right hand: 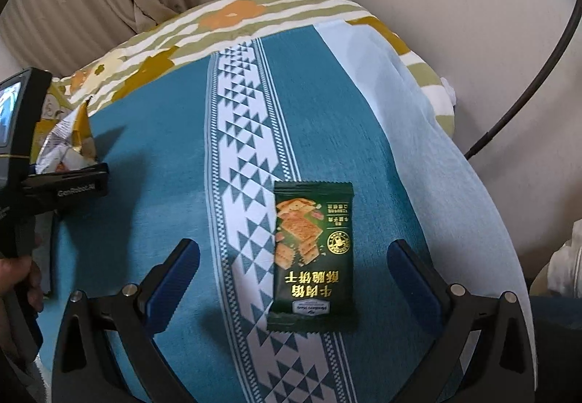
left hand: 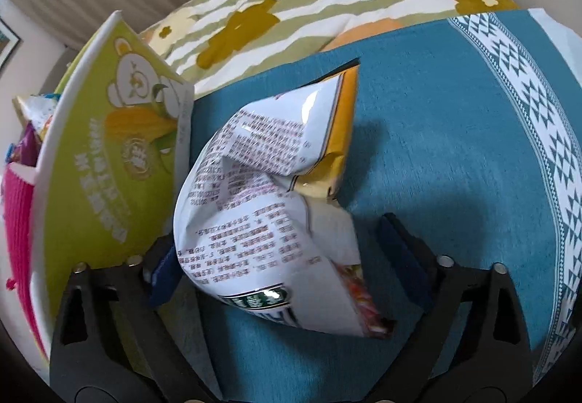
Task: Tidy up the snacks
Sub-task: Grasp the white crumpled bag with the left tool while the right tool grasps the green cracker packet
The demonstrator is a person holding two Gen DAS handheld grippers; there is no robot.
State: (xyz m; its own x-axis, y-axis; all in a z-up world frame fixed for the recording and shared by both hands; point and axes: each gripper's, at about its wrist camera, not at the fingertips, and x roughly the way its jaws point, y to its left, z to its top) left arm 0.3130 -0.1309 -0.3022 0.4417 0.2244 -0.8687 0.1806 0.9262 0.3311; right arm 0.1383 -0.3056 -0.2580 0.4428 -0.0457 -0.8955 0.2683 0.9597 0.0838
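The left gripper [left hand: 280, 257] sat low in the frame with its jaws partly apart and a crumpled white bag [left hand: 269, 206] between them. The left pad [left hand: 163, 275] touched or nearly touched the bag's lower edge, while the right pad [left hand: 400, 257] stood clear of it, so nothing was gripped yet. The bag lay on the blue cloth [left hand: 436, 148] at the centre of the frame, just beside a green box [left hand: 109, 162] at the left. That box already held other snacks [left hand: 25, 148], seen at the far left edge.

The right gripper [right hand: 294, 264] hung wide open at the bottom of its frame, holding nothing. A dark green biscuit pack [right hand: 313, 257] lay flat on the cloth between its 2 fingers, touching neither pad. At the left edge of that view a hand [right hand: 18, 275] held the other gripper.

The risks were likely these. The white bag was puffy and creased, so closing jaws could catch only a loose fold and let it slip, or crush the contents. The left finger was close to the box wall and might snag or shove it. The flat pack gave the right jaws little to bite, and they could pinch the soft cloth along with it and drag it.
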